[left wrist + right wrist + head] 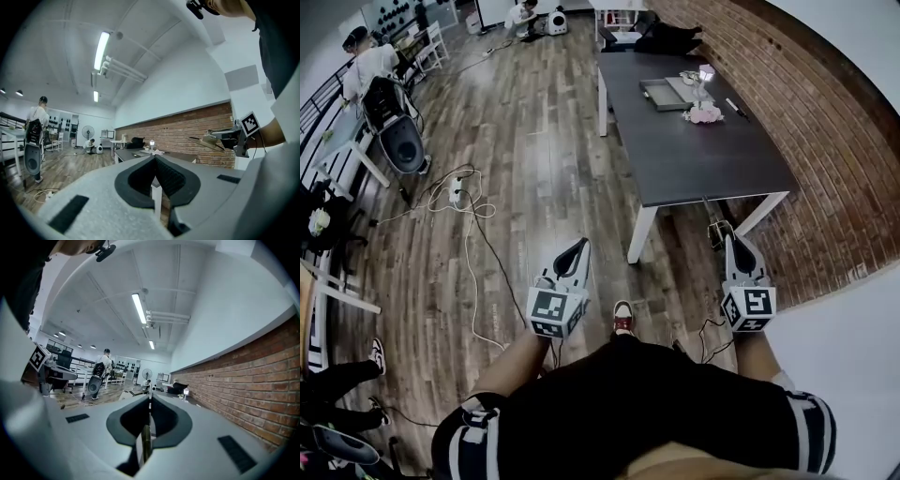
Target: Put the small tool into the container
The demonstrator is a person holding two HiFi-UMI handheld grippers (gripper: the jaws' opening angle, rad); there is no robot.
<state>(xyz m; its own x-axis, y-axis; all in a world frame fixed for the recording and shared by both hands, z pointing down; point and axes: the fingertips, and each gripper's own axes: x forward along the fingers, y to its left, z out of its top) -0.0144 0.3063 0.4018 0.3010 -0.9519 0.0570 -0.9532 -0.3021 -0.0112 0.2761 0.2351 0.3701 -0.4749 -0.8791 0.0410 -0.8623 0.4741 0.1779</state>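
Note:
A dark table [694, 150] stands well ahead of me by the brick wall. On its far end lie a shallow grey tray [660, 95] and, to the right, a thin dark pen-like tool [736, 108], beside a pink object [705, 114]. Both grippers hang low near my legs, far short of the table. My left gripper [579, 246] points forward with its jaws together [154, 157] and nothing between them. My right gripper [732, 242] is also shut and empty [150, 397]. The table top [133, 153] shows small and distant in the left gripper view.
Cables and a power strip [455, 192] trail over the wood floor at the left. A person [367, 64] stands by white desks at far left. The brick wall [834, 131] runs along the right. My shoe [622, 319] is between the grippers.

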